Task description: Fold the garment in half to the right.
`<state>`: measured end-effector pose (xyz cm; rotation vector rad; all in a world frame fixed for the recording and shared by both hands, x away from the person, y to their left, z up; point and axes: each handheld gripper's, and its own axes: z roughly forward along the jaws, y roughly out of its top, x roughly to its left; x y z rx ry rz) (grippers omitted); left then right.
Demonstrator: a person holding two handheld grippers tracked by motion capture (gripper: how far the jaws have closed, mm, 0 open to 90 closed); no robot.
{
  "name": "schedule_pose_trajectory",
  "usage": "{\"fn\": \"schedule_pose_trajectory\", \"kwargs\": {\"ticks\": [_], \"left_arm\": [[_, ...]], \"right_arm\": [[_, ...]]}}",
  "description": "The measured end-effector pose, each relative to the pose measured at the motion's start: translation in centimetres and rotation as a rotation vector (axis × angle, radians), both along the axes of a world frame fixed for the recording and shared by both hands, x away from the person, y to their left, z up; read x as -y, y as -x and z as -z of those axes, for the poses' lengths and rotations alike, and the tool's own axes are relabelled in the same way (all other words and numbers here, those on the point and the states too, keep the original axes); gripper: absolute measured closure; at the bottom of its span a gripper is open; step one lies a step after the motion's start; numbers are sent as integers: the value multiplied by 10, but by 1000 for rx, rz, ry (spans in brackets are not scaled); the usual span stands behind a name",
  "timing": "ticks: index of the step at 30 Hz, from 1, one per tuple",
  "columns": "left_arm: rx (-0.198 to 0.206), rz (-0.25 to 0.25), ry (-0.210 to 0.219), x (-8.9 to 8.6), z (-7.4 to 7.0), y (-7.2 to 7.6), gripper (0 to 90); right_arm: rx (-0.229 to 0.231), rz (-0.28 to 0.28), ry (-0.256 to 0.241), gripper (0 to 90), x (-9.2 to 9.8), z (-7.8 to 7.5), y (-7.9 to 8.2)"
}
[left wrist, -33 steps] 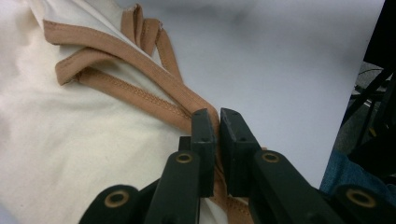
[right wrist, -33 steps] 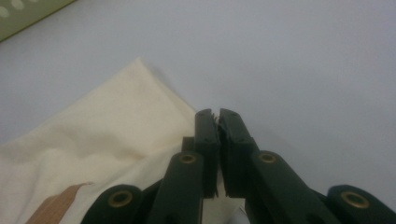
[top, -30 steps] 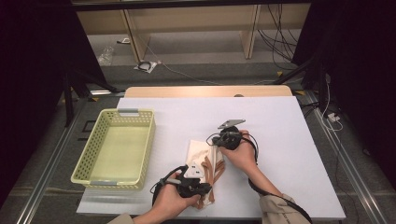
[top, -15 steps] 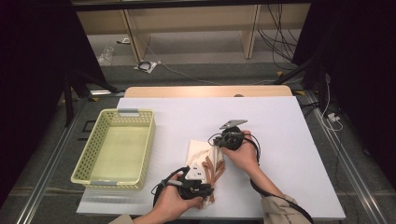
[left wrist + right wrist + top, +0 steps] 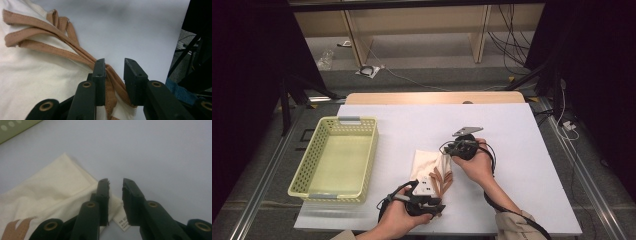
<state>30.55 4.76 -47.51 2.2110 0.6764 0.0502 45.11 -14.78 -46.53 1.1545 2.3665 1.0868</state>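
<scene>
Centrally, cream cloth bag (image 5: pixel 428 167) laid flat on white table (image 5: pixel 522 135), left gripper (image 5: pixel 113 72) parted astride brown straps (image 5: pixel 50 37) at lower frame, right gripper (image 5: pixel 115 192) parted over bag's corner, nothing clamped, yellow basket (image 5: pixel 337 157) placed at left.

left gripper (image 5: pixel 432 204): shifted slightly right along bag straps (image 5: pixel 75 50) | right gripper (image 5: pixel 452 150): barely moved

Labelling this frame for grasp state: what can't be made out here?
- Care label on the cream cloth bag: print blurred and part-covered by the right gripper jaw, right gripper view.
- Brown straps: near ends pass under the left gripper jaws and off the bottom edge, left gripper view.
- Bag's near edge: covered by the left gripper, high view.
- Yellow basket: small corner in frame, right gripper view.
</scene>
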Motion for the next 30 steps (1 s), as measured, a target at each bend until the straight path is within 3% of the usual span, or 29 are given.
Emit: {"fn": "schedule_pose_trajectory", "kwargs": {"ticks": [7, 13, 20, 23, 26, 30], "left_arm": [[14, 22, 0, 3, 2, 1, 698], [18, 36, -6, 5, 3, 2, 688], [16, 40, -7, 5, 4, 2, 682], [16, 45, -11, 6, 5, 3, 680], [15, 47, -12, 6, 5, 3, 677], [12, 45, -10, 6, 5, 3, 667]], "right_arm": [[43, 34, -8, 701, 3, -13, 2], [51, 17, -17, 697, 0, -19, 4], [23, -17, -12, 762, -10, -16, 6], [-4, -45, -8, 850, -20, -13, 6], [-12, -65, -1, 877, -26, -13, 6], [-54, -93, 41, 891, -35, -9, 5]]}}
